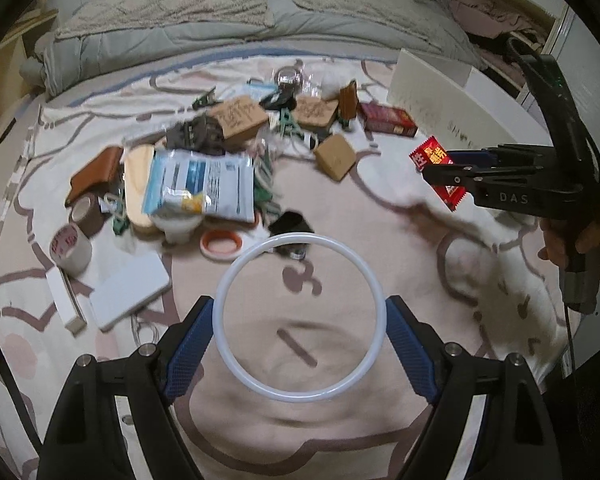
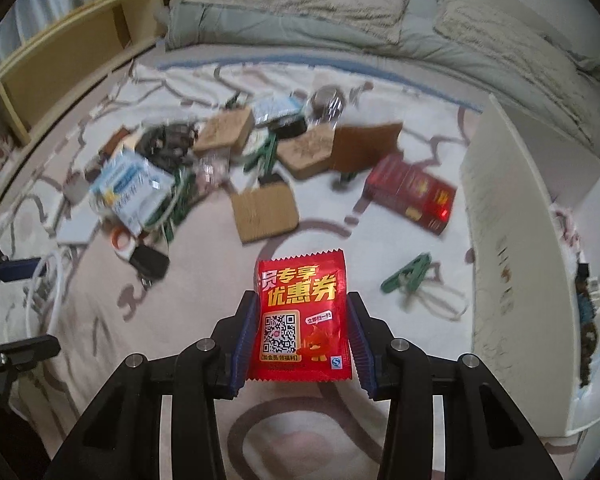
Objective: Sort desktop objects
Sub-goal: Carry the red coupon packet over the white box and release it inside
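In the left wrist view my left gripper (image 1: 300, 305) is shut on a thin white ring (image 1: 221, 312). Its blue pads press the ring's left and right sides, and the ring hangs above the patterned bedspread (image 1: 380, 220). My right gripper (image 2: 302, 297) is shut on a red snack sachet (image 2: 300, 320) with yellow lettering and a QR code, which stands upright between the pads. The left wrist view shows that right gripper (image 1: 440, 170) at the right, in a person's hand, with the sachet (image 1: 430, 154) sticking out of it. At the right wrist view's left edge are the left gripper (image 2: 20, 306) and the ring (image 2: 56, 280).
A pile lies mid-bed: a blue-white packet (image 1: 200, 186), cardboard boxes (image 1: 240, 116), tape rolls (image 1: 70, 248), an orange ring (image 1: 221, 244) and a red box (image 2: 412, 192). A green clip (image 2: 408, 274) lies by a tall white box (image 2: 512, 240) on the right. A grey quilt (image 1: 180, 36) lies behind.
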Motion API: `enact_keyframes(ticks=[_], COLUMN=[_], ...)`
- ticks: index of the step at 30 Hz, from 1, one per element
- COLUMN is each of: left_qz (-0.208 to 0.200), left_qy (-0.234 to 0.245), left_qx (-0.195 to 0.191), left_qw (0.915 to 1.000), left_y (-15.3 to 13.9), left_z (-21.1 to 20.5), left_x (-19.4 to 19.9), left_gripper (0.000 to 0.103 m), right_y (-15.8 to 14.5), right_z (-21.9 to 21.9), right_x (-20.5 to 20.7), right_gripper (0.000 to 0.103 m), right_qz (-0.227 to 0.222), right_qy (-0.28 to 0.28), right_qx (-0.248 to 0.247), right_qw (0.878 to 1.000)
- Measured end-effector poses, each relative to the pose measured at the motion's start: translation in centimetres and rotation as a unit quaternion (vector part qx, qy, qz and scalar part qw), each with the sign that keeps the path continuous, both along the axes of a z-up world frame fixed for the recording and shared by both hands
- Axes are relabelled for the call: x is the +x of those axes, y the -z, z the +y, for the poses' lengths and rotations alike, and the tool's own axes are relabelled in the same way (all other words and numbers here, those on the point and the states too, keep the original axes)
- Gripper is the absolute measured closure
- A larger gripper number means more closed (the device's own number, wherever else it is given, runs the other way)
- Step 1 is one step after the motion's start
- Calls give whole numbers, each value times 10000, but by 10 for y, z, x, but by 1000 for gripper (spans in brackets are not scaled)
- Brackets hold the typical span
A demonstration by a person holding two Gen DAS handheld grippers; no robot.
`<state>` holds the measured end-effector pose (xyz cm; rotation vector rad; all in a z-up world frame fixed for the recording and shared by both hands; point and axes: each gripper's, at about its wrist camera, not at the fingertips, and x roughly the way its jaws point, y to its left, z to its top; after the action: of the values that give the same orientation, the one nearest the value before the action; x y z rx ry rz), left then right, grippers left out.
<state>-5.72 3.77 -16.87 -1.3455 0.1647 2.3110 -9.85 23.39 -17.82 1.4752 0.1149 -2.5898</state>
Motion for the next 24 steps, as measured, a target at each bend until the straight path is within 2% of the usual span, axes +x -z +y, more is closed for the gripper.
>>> enact_keyframes(ticks=[13,24], left_qz=[535,933], left_qy=[-93,4], left_qx=[203,409], left_qw=[9983,9948], left_y=[-38,-67], left_z=[9,33], left_x=[-12,-25], left_gripper=[18,18], right_y=[-60,-101], right_z=[35,88], right_x=[-6,1], right_gripper=[59,59], right_qz=[742,1310], right_qy=[710,1668], right_qx=[-296,-459], right_qw=[9943,9762])
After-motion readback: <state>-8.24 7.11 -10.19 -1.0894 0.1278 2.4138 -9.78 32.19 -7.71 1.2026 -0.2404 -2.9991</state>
